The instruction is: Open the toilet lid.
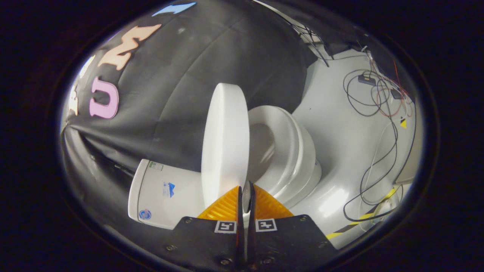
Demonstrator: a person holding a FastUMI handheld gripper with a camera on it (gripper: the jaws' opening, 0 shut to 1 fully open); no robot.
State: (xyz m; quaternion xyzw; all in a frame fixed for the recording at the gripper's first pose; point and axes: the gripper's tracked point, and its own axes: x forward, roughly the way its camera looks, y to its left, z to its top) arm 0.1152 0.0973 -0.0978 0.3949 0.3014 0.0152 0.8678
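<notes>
The lid (224,143) is standing raised, nearly upright off the seat (291,151), leaning toward the tank (162,192). I'm judging it stiff, smooth, slippery plastic swinging on its hinge, best held at the free rim. My gripper (246,196) is pinching that rim, jaws nearly closed with the thin edge between the fingers, cables (378,98) trailing beyond.

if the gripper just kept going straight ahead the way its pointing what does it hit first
Probably the toilet lid itself. The gripper looks shut on the lid's edge, with the raised lid standing straight ahead of the fingers. Pushed on, it would press into the lid; the seat lies just beside that line, though depth is unclear.
</notes>
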